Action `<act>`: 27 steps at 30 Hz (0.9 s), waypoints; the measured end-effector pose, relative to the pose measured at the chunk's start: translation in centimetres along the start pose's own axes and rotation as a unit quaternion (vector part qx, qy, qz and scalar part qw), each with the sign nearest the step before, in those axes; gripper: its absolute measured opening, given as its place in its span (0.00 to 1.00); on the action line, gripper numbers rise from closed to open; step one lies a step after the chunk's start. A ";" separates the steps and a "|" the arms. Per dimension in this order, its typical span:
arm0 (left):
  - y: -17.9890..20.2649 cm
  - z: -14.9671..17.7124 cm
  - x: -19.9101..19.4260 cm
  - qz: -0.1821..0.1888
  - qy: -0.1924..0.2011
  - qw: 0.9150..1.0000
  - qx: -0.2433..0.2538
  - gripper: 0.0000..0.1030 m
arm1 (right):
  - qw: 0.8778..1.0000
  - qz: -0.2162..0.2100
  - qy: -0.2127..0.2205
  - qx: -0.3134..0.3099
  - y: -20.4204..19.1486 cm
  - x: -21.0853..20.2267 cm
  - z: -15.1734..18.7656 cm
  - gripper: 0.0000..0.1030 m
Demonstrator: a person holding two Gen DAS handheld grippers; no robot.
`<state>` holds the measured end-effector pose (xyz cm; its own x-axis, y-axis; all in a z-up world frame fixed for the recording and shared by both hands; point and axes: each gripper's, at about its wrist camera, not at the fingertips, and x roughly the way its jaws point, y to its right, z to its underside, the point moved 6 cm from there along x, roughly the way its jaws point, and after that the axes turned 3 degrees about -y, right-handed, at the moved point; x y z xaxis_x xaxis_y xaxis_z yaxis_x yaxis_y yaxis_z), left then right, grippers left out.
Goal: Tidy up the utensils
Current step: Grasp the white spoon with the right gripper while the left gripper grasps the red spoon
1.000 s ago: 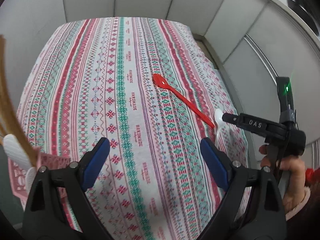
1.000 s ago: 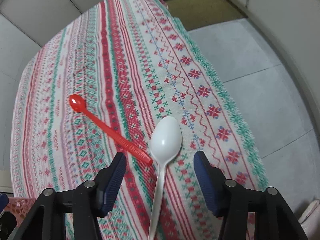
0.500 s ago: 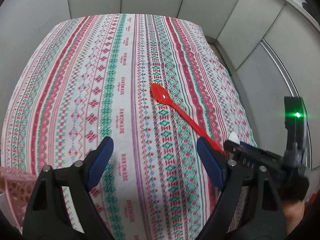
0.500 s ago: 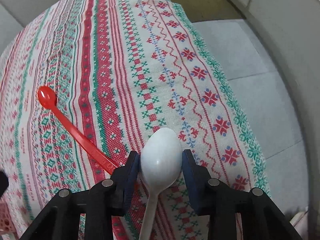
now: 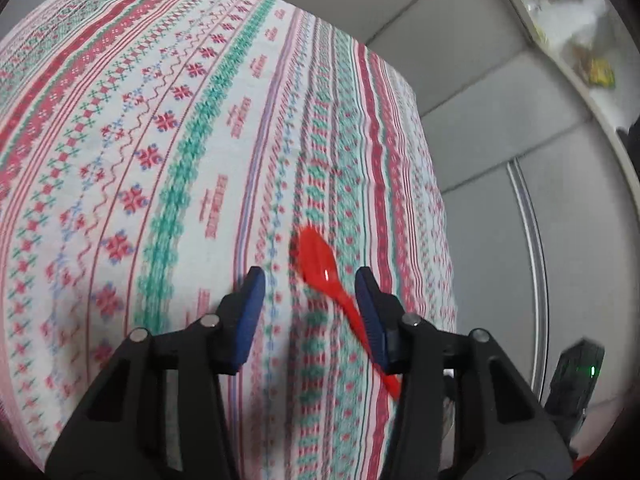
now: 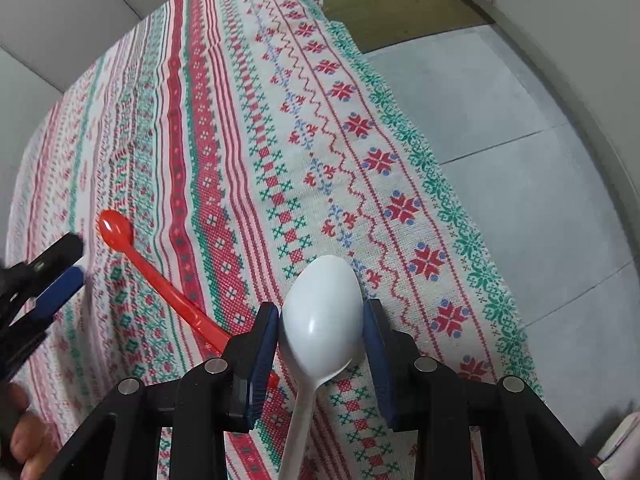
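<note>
Red spoon (image 5: 320,268): lies on the patterned tablecloth (image 5: 180,160) near its right edge, bowl between the half-open, closing left gripper (image 5: 310,308), handle against the right pad. White spoon (image 6: 322,328): bowl clamped by the right gripper (image 6: 320,344) beside that edge.

1. The place looks like a home dining corner set up for recording, though it cannot be told for sure.
2. A table wears a woven cloth (image 6: 248,184) with red and green folk bands, as on a household table.
3. Plastic spoons lie on it: a red spoon (image 5: 320,268) and a white spoon (image 6: 320,328).
4. Plain grey panels (image 5: 472,92) wall the table in at 12 and 3 o'clock.
5. A grey tiled floor (image 6: 520,152) shows at 3 o'clock.
6. A cluttered shelf (image 5: 568,28) curves at 1 o'clock.
</note>
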<state>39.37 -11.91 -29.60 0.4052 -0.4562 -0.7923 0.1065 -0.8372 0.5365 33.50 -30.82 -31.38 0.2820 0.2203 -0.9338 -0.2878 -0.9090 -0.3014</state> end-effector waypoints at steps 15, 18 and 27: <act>-0.8 -1.4 2.5 0.024 0.001 1.000 -0.011 0.14 | 1.000 -0.010 0.002 0.013 0.8 -0.4 -0.1 0.37; -0.4 -1.5 3.1 0.025 0.000 1.000 -0.002 0.05 | 1.000 -0.008 0.003 0.014 0.8 -0.6 0.0 0.37; 2.4 -0.3 -0.4 -0.006 0.065 0.995 0.074 0.02 | 0.999 -0.012 0.034 0.026 1.1 -3.4 0.1 0.37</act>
<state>39.77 -13.62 -27.92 0.5190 -0.4119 -0.7490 -0.0199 -0.8819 0.4711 32.14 -32.50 -28.56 0.3505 0.2160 -0.9113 -0.3275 -0.8833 -0.3353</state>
